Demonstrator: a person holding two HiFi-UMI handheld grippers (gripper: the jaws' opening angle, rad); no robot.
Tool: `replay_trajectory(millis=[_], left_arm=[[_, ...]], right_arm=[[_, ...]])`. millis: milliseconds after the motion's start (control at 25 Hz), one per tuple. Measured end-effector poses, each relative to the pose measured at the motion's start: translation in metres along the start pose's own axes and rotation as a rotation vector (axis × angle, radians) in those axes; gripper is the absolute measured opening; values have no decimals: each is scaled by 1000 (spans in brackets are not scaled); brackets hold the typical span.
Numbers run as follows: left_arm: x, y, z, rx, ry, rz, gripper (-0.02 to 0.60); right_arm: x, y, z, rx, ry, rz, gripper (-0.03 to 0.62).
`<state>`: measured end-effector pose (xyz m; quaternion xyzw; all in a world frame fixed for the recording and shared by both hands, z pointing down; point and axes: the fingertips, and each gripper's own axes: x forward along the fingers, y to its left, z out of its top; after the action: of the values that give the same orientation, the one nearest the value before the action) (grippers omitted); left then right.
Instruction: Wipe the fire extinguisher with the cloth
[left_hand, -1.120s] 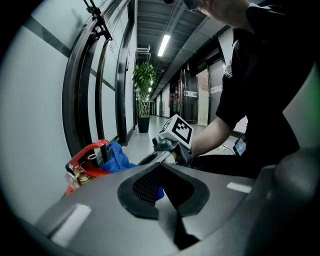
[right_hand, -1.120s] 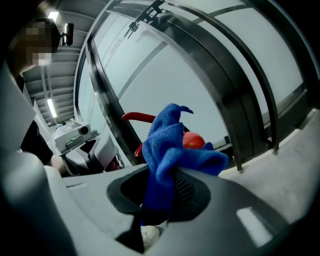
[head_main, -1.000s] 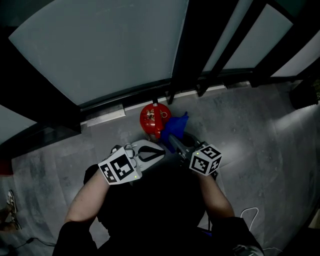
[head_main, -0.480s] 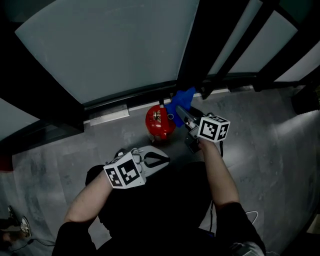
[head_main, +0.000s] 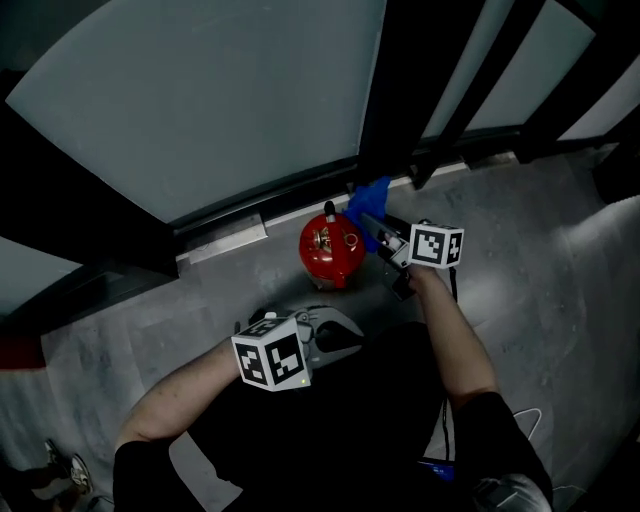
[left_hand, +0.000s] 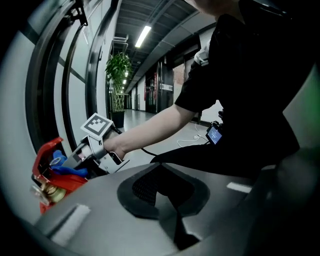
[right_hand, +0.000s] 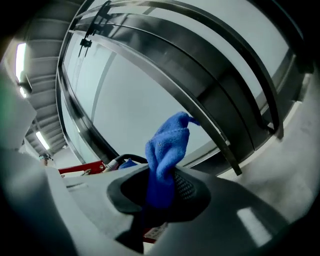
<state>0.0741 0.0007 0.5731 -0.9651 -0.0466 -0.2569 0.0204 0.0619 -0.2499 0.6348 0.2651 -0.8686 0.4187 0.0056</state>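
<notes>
The cloth (head_main: 367, 197) is gripped by the right claw (head_main: 378, 228), just right of the upright fire extinguisher (head_main: 333, 250) on the floor (head_main: 520, 260); the closed, empty left claw (head_main: 338, 335) is held farther away.

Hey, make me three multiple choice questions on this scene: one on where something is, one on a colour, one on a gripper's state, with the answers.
1. Where does the red metal fire extinguisher stand?
A. On a table
B. On the grey floor at the foot of the glass wall
C. Between the left gripper's jaws

2. What colour is the soft fleecy cloth in the right gripper?
A. Blue
B. White
C. Yellow

3. What state is the left gripper in?
A. Wide open
B. Shut on the cloth
C. Shut with nothing in it

Answers:
1 B: the head view shows it upright on the floor beside the wall.
2 A: blue fabric sticks up from between those jaws.
3 C: its jaws meet and nothing sits between them.
</notes>
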Motion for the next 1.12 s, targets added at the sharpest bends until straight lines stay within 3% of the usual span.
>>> replay_trajectory(millis=[120,280,440,520,600,680,920,1120], left_arm=[[4,-1,-6,-24,-20,-26,8],[6,6,-13,-79,-73,2,8],[14,13,-14,-87,-103,18,8],[15,16,-5,-144,-171,19,8],[12,23,2,-217,-240,20,8],[12,29,-2,-247,-251,27,8],[24,36,-3,-263,-257,14,8],[27,40,2,-223,-251,57,8]], right_arm=[[4,-14,-9,82,-11,29,84],[9,-31,-23,150,-24,48,84],[16,-41,-39,242,-60,109,84],[16,-53,-53,309,-74,74,84],[23,-63,-57,275,-93,87,84],[29,-79,-68,269,-83,55,84],[33,-125,-104,314,-39,-69,84],[44,-155,-142,374,-31,-153,84]])
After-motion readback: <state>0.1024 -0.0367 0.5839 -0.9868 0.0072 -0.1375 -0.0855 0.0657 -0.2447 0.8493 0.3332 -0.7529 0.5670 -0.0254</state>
